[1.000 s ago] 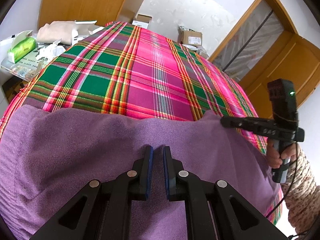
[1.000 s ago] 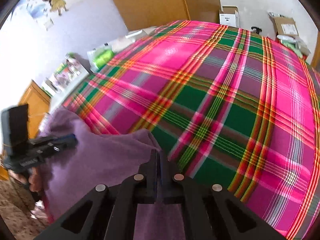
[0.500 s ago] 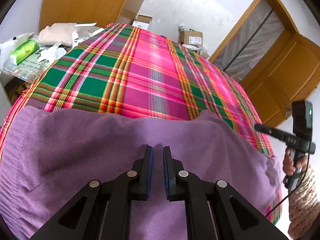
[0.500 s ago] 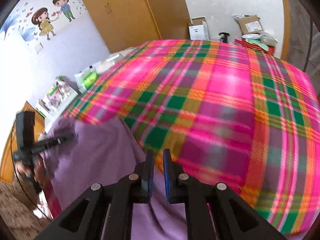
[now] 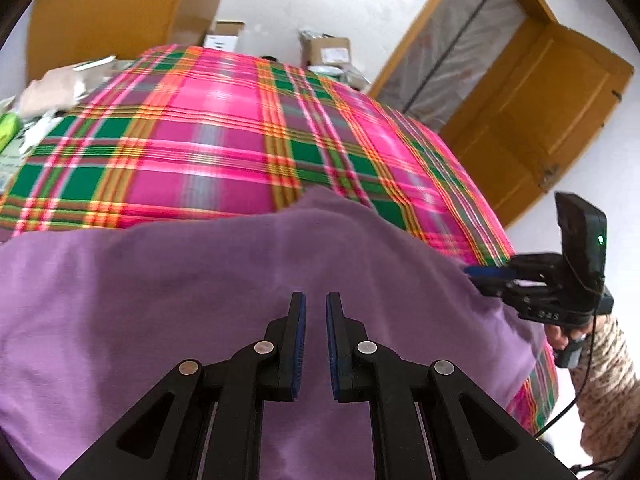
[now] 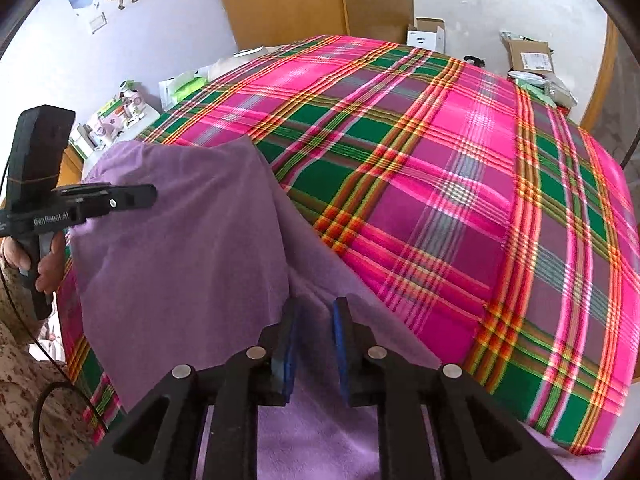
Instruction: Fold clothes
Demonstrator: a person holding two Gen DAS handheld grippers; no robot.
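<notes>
While one purple garment (image 5: 200, 280) covers the plaid bed (image 6: 440, 160), both grippers' fingers (image 5: 298, 320) stand slightly spread.

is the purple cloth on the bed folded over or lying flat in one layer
Folded over, at least in part. In the right wrist view the purple cloth has an upper layer whose edge lies over a lower purple layer on the plaid bedspread.

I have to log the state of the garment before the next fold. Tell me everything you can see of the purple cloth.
The purple cloth is plain, soft and fleecy-looking, with no print. It lies over the near edge of the plaid bedspread, mostly flat, with one raised ridge running toward the right gripper, whose open fingers straddle that fold. The left gripper, open, hovers over its middle. No sleeves or collar show.
</notes>
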